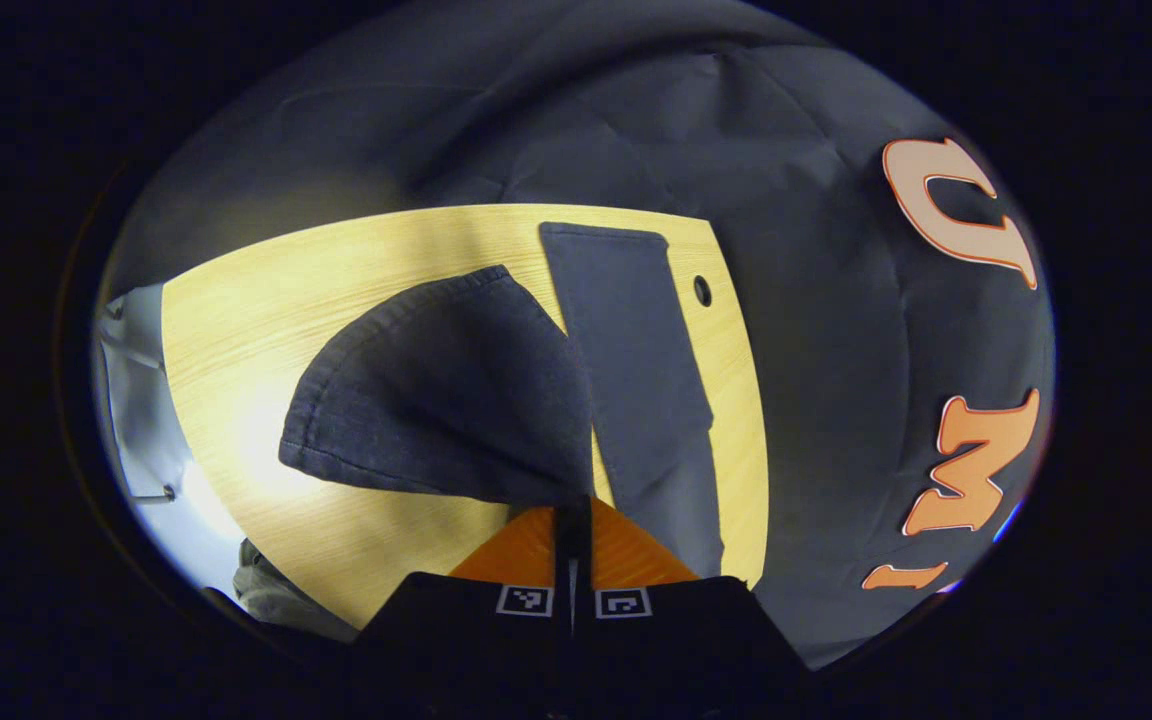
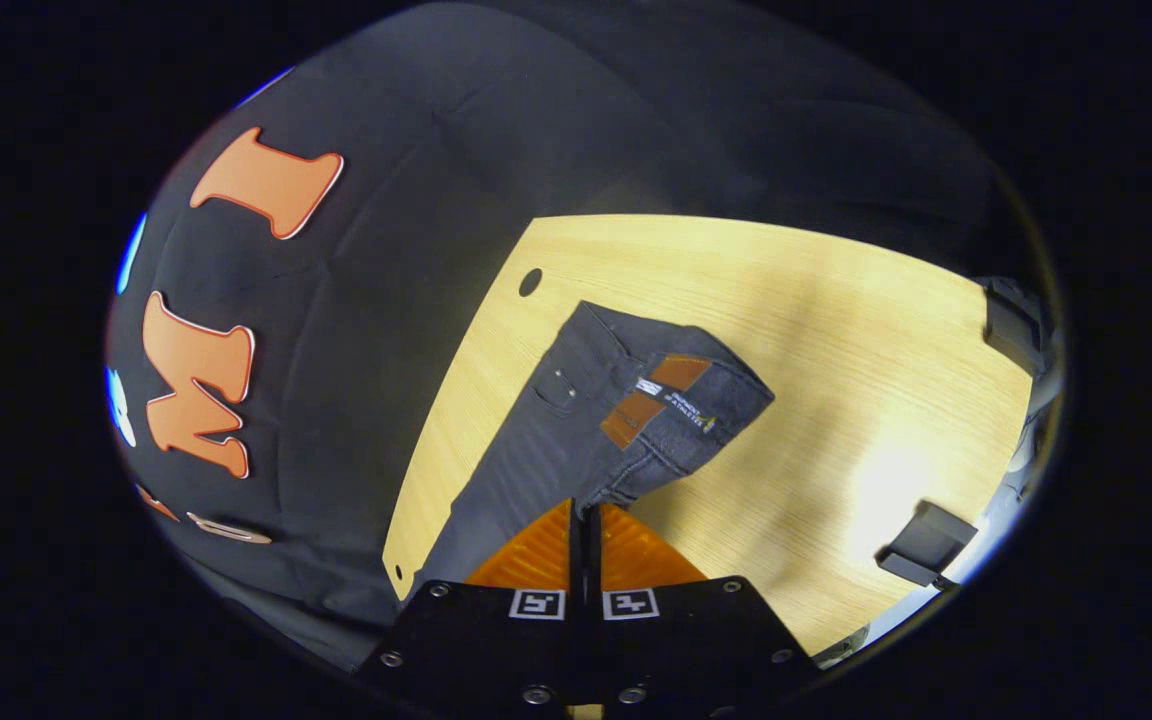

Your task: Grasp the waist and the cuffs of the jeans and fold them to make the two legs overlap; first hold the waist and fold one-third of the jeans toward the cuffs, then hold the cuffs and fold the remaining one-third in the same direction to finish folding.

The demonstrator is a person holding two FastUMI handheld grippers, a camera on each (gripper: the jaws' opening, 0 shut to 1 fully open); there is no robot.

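Plainly dark jeans (image 2: 586,420), waist patch showing, cuff lifted

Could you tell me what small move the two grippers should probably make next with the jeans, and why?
Probably carry both ends sideways across the leg lying flat on the table. The left gripper pinches a lifted cuff and the right gripper pinches the raised waist, so one leg of the jeans seems mid-fold, not yet overlapping.

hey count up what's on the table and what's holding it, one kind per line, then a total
Jeans: 1
Table: 1
Grippers: 2, left gripper shut on a cuff, right gripper shut on the waist
Total: 4
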